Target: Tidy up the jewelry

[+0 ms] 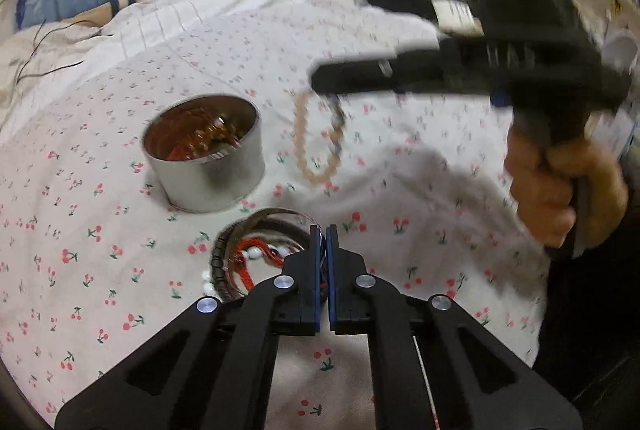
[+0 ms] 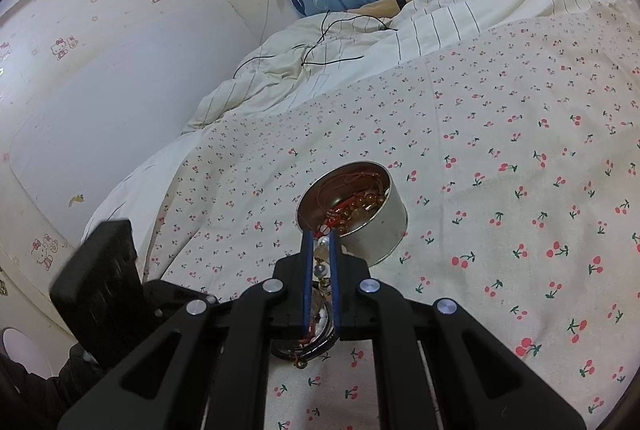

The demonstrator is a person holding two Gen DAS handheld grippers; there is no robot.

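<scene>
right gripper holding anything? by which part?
Yes. The right gripper pinches the top of a pink bead necklace, whose loop hangs free above the sheet. The left gripper is shut; whether it grips the jewelry pile can't be told.

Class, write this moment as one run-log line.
left gripper: shut, at jewelry pile | right gripper: shut on bead strand, raised | tin: upright, holds jewelry

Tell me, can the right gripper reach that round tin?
Probably yes: the right gripper, shut on a bead strand, hangs just beside the open-topped tin, with only bedsheet between them.
</scene>
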